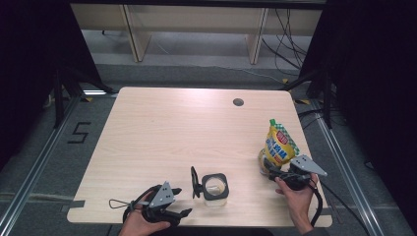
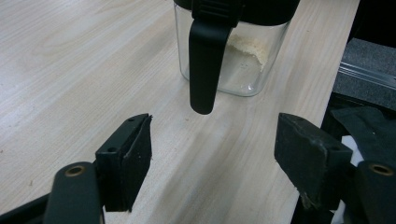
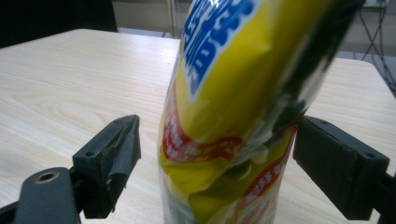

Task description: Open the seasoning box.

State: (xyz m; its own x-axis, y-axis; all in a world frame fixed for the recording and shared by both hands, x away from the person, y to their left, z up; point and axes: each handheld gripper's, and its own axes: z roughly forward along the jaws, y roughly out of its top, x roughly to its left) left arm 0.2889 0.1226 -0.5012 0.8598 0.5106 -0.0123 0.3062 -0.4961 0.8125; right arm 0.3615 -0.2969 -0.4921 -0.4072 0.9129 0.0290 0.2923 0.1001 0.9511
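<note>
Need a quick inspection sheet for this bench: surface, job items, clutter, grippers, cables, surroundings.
Surface: light wood table, with a round grommet hole near the far edge.
Job's things: clear glass jar with a black rim, its flip lid open, a little pale powder inside; yellow refill pouch standing upright near the right edge.
Clutter: nothing seen.
Grippers: left gripper open, just short of the jar, touching nothing; right gripper open, its jaws on either side of the pouch with gaps showing.
Cables: a black cable trails from the right gripper; loose wires on the floor beyond the table.
Surroundings: dark curtains at both sides, metal floor rails, pale furniture legs behind.
</note>
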